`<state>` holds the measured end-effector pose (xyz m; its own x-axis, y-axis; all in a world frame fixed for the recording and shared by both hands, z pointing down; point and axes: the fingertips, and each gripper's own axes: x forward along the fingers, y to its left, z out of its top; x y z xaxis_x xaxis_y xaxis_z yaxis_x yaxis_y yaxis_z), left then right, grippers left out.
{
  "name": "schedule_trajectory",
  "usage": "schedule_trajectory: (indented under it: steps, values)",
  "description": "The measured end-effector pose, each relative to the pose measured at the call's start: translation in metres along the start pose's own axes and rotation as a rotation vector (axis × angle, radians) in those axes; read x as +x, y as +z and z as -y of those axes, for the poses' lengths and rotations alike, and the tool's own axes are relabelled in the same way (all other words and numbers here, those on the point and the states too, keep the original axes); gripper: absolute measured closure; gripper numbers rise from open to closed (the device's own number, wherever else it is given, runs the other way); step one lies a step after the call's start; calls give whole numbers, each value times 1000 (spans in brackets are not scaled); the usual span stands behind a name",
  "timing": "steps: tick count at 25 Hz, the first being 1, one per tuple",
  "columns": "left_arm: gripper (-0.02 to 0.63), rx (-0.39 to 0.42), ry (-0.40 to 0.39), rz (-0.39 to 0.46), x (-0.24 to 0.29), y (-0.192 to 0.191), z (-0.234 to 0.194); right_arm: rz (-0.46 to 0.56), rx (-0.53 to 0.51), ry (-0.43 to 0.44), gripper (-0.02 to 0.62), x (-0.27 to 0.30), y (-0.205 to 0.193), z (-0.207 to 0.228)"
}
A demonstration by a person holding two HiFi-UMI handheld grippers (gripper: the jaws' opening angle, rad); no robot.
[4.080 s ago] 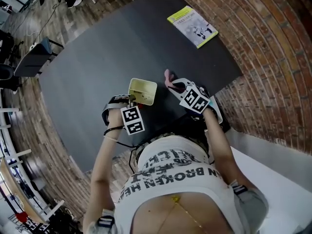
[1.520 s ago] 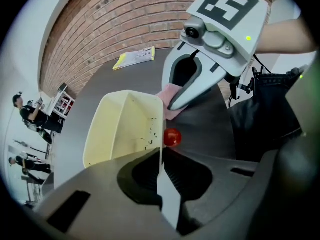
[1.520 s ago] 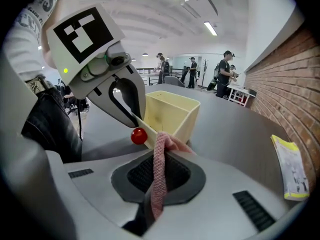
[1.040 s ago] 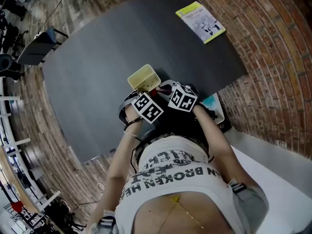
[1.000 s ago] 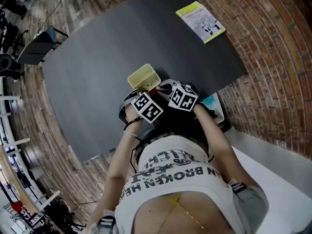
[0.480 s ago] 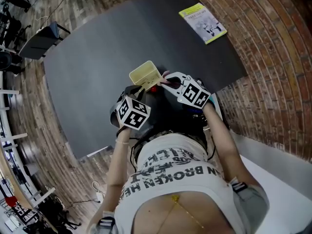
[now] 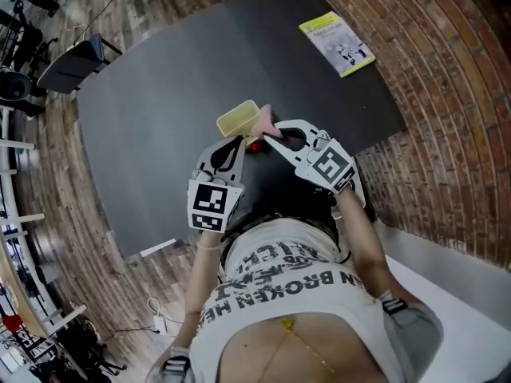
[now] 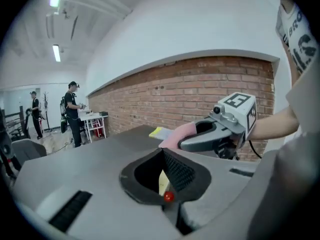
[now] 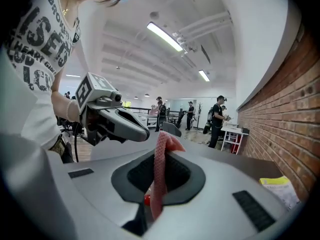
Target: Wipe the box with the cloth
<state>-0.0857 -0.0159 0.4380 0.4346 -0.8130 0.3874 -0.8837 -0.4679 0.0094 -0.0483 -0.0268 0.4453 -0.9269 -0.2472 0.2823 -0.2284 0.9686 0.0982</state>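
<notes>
lifted: both claws ride higher off the table (image 7: 160, 94) than a sec ago | left gripper (image 7: 238, 140) clamped tight on the box (image 7: 238, 121), which sits at its 12 o'clock | right gripper (image 7: 270, 134) pinching the cloth (image 7: 263, 118), right beside the box's 3 o'clock, so wiping looks ready | booklet (image 7: 336, 45) way off at 1 o'clock, nothing blocking

1. The table (image 7: 176, 94) is large and has a dark, matte top. Its near edge is just in front of the person's body.
2. A thin booklet (image 7: 336, 45) with a yellow-green cover lies flat on the top, at the far right corner.
3. The booklet is close to the table's right edge, beside the brick wall (image 7: 447, 118).
4. The table stands on a floor of wooden planks (image 7: 136, 14).
</notes>
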Motion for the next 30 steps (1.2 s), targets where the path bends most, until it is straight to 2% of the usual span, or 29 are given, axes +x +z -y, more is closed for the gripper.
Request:
schedule_trajectory:
  steps: [5,11,20,30]
  values:
    - [598,4,23,130,-16,31,3,49,4,-27,578,-6,23,-2]
    - [598,-12,26,184,-22,39,10,93,-8,-30,578,-13,43,-13]
    - [598,7,17,190,-22,41,15,81,-9,-44,578,-19,44,-15]
    - [598,29,9,161,-20,33,17,72,-11,-27,578,-18,43,-24]
